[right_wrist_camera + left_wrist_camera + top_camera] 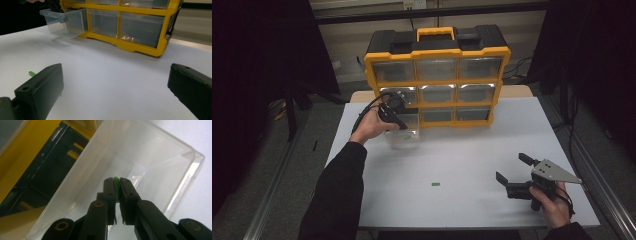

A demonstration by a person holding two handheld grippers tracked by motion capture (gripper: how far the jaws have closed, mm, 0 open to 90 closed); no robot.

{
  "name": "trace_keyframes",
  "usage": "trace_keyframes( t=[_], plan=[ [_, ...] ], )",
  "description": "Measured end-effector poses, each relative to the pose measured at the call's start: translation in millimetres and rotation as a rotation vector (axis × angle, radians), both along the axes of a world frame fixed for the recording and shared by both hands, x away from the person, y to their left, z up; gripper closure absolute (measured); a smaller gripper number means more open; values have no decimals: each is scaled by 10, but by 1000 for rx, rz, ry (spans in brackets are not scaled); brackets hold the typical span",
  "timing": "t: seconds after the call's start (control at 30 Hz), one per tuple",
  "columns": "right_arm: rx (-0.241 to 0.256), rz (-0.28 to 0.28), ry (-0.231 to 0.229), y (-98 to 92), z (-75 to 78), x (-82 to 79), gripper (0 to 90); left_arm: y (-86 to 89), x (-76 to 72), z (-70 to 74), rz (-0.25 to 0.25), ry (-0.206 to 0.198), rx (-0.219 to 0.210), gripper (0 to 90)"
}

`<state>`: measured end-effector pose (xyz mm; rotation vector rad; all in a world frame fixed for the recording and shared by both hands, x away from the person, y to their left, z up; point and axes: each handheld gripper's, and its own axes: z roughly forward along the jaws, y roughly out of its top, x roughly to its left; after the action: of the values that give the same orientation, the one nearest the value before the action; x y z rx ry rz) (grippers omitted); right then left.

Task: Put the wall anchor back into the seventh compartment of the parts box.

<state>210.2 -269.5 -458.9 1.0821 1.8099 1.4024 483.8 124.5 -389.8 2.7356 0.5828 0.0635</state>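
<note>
While unlabelled, left gripper point(117, 185) pinches green piece point(116, 180).

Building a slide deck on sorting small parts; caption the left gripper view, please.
Left gripper pinching a small green piece over the open clear drawer.

Drawer cabinet point(438, 75) at the table's point(472, 150) far edge, its lower left drawer point(404, 135) pulled out onto the table, left gripper point(394, 116) over that drawer, small piece point(435, 184) lying mid-table nearer the person, right gripper point(514, 175) at the near right.
</note>
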Motion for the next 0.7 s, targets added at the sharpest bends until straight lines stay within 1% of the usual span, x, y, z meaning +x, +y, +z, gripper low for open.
trace_keyframes(
  t=[0.1,0.13,0.17,0.2,0.23,0.27,0.3,0.33,0.37,0.43,0.5,0.53,0.57,0.6,0.63,0.67,0.7],
  plan=[
    [0,1,0,-1,0,0,3,7,8,2,-5,-7,10,840],
    [1,1,1,-1,-1,0,3,-1,-17,-7,34,-1,-14,839],
    [2,2,0,0,-2,2,3,10,-1,14,4,-9,7,839],
    [0,3,2,-2,0,1,3,18,6,26,3,-21,10,840],
    [0,0,1,3,-1,0,3,21,5,25,8,-18,-4,839],
    [-1,1,1,3,0,-1,3,20,-4,21,24,-16,-13,839],
    [-2,2,2,1,0,-1,3,23,-4,21,22,-17,-9,837],
    [-1,0,1,2,0,0,3,21,-14,17,36,-9,-21,836],
    [0,-1,1,3,-1,0,3,28,-5,24,27,-6,-17,829],
    [0,0,1,1,0,1,3,30,-4,29,27,-5,-23,816],
    [0,-1,0,0,0,1,3,36,4,40,12,-12,-13,805],
    [0,-1,1,1,0,2,3,36,-5,42,21,-12,-18,799],
    [2,1,0,1,-1,3,3,41,-6,41,25,-25,-20,798],
    [1,2,0,1,-1,2,3,51,0,58,24,-15,-16,798],
    [0,1,1,1,0,1,3,50,-24,54,53,-3,-51,798],
    [2,2,1,2,-1,2,3,70,-13,74,34,-19,-28,798],
    [1,3,2,0,0,1,3,77,-22,88,44,-20,-37,798]
  ],
)
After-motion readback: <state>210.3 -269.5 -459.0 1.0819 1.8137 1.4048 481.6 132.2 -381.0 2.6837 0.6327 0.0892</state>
